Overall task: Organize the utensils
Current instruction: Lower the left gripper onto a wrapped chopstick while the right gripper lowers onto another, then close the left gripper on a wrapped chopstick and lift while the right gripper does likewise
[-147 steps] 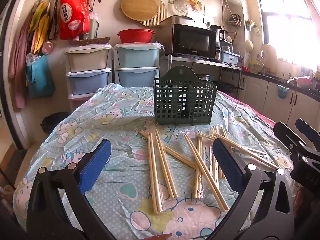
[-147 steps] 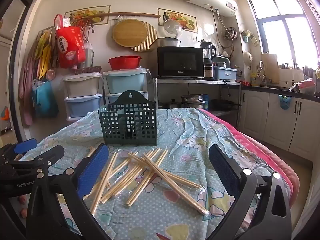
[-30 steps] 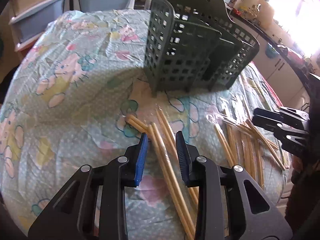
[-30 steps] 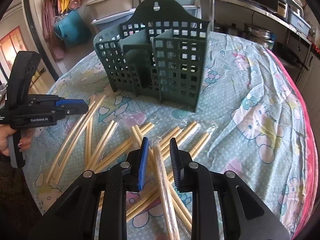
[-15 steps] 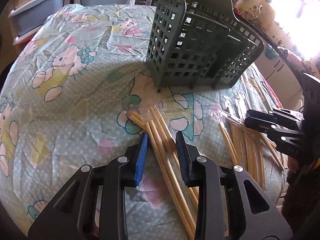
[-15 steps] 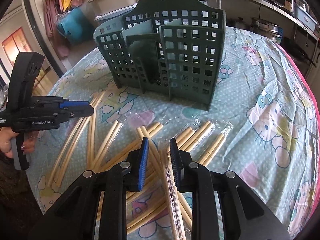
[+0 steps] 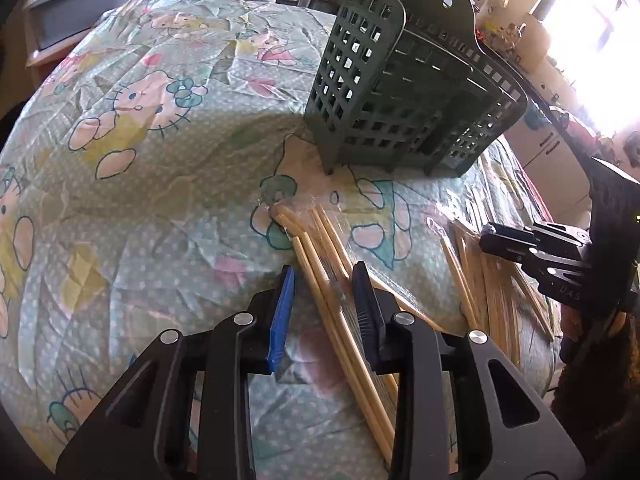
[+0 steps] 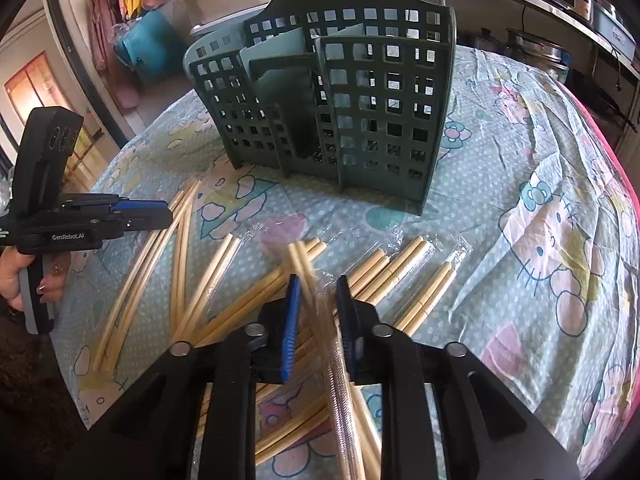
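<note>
Green caddy (image 8: 360,120) beyond scattered chopsticks (image 8: 224,280); blurred wrapped pair (image 8: 310,280) foremost.

both grippers are black plastic with round silver screws and ribbed blue pads (image 7: 282,312) inside the fingers. the left gripper (image 8: 86,222) carries white "genrobot.ai" lettering on its side, above a grey handle (image 8: 34,312).

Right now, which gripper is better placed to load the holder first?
Right gripper, probably. Its jaws have just been closing on a wrapped pair, and the holder fronts it. The left gripper only straddles chopsticks, pads off them.
</note>
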`<action>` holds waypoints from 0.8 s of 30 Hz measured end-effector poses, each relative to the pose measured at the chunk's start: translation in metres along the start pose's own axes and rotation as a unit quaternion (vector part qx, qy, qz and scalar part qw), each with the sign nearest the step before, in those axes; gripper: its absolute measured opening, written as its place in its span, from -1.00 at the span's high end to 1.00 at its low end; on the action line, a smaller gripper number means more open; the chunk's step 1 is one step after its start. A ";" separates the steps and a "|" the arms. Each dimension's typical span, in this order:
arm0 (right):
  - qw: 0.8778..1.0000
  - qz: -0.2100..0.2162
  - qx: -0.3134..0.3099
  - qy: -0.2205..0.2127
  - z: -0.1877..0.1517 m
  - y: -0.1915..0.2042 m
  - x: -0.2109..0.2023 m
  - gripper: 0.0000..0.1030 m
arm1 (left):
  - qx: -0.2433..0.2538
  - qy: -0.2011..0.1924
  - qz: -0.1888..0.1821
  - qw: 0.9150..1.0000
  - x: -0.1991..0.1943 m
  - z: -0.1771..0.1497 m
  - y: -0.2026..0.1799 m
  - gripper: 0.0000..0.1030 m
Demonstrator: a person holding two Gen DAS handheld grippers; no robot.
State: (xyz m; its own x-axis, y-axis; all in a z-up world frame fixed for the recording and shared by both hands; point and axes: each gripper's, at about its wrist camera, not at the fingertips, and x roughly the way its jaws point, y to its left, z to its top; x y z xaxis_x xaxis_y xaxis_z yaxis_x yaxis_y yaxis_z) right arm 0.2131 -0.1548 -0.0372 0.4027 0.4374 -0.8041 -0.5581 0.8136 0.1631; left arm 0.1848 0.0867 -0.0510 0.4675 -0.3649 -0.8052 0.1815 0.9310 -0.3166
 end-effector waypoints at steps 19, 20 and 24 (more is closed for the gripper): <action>0.999 -0.011 0.008 -0.053 0.002 -0.002 -0.038 0.79 | -0.072 0.021 -0.071 0.995 0.011 0.021 0.037 0.73; 0.998 -0.012 0.010 -0.054 0.003 -0.003 -0.039 0.79 | -0.078 0.021 -0.073 0.994 0.011 0.022 0.040 0.72; 0.998 -0.014 0.013 -0.060 0.004 -0.003 -0.042 0.79 | -0.084 0.020 -0.076 0.993 0.013 0.026 0.043 0.76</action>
State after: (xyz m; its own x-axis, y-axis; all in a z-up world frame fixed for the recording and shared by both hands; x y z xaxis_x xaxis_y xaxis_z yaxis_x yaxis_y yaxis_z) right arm 0.2008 -0.1746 -0.0018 0.5022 0.4557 -0.7350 -0.5270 0.8351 0.1577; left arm 0.2210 0.1217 -0.0624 0.4109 -0.5038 -0.7598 0.0991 0.8532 -0.5121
